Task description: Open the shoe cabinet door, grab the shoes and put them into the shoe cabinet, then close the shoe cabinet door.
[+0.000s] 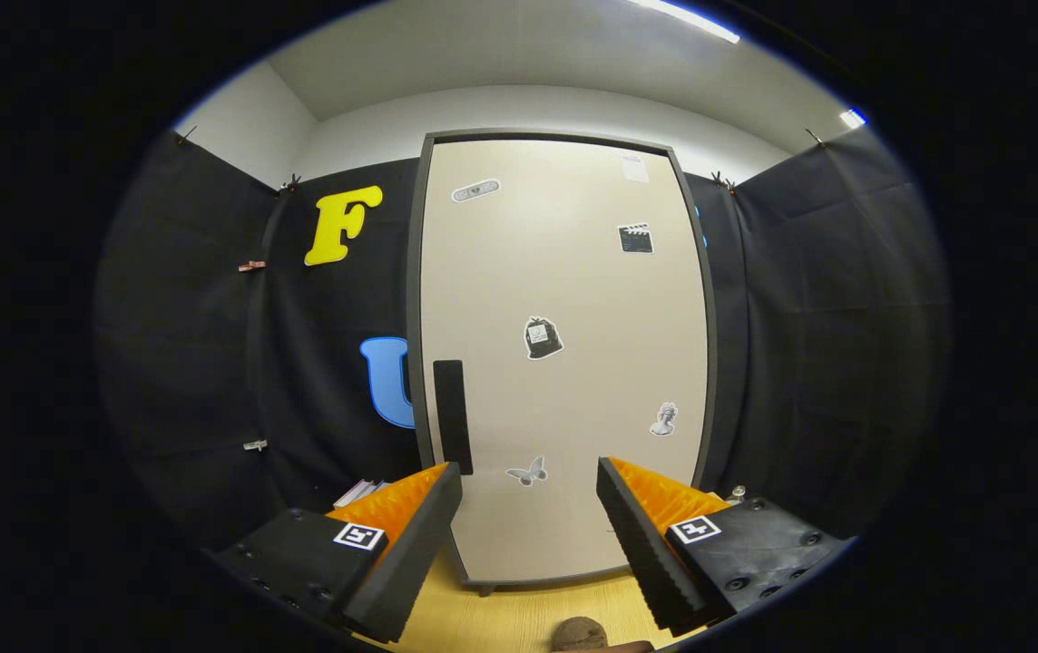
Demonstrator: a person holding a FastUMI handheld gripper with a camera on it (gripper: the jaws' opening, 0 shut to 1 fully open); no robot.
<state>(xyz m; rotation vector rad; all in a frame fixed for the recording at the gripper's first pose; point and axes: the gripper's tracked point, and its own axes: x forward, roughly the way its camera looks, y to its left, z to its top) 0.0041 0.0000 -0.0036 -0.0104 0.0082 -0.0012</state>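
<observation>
A tall beige shoe cabinet (564, 363) with a dark frame stands straight ahead, its door shut and dotted with small stickers. A dark vertical handle (452, 415) sits near the door's left edge, just above my left finger. My gripper (530, 481) is open, some way in front of the door, with nothing between its fingers. A brown rounded thing (578, 633), perhaps the toe of a shoe, peeks in on the wooden floor below and between the fingers.
Black cloth walls close in on both sides of the cabinet. Light wooden floor (519, 612) lies in front of it. Some pale flat items (357, 492) lie on the floor left of the cabinet, behind my left finger.
</observation>
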